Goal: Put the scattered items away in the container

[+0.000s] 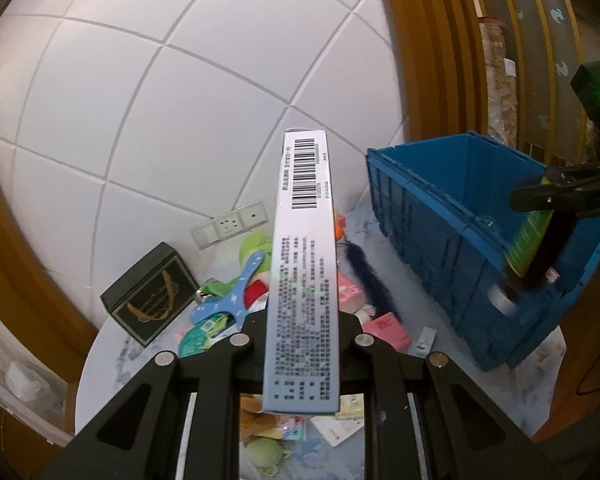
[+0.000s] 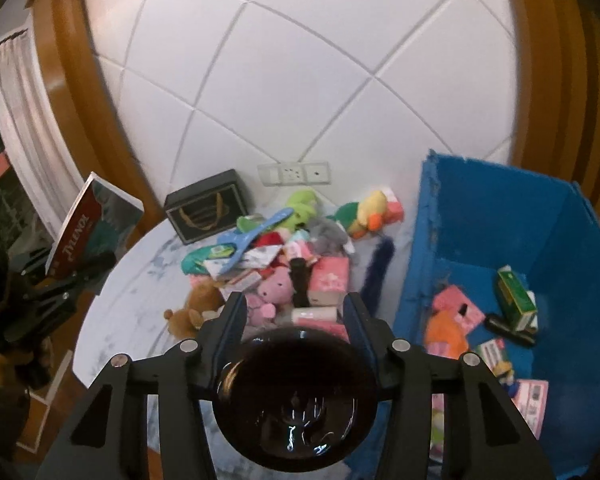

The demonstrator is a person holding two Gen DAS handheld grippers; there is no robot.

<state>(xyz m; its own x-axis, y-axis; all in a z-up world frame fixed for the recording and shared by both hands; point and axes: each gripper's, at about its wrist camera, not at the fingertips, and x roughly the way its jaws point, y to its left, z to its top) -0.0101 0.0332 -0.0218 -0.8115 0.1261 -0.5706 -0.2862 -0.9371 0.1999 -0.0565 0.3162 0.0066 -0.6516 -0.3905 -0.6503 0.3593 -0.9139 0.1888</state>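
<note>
My left gripper [image 1: 302,320] is shut on a long flat medicine box [image 1: 304,264], held edge-up with its barcode toward the camera. The right wrist view shows it as a red and teal box [image 2: 92,224] raised at the far left. Between the fingers of my right gripper [image 2: 296,304] is a dark glossy bottle [image 2: 296,396], seen end-on. In the left wrist view the bottle [image 1: 548,252] hangs from that gripper [image 1: 556,192] over the near rim of the blue crate [image 1: 440,208]. The crate [image 2: 480,216] holds a green box [image 2: 514,296], pink packs and an orange plush.
A heap of plush toys, pink boxes [image 2: 328,280] and a blue clip [image 2: 256,236] covers the round pale table [image 2: 140,292]. A black box with gold print [image 2: 208,208] stands at the back by the tiled wall and a socket [image 2: 294,174]. Wooden frames flank the wall.
</note>
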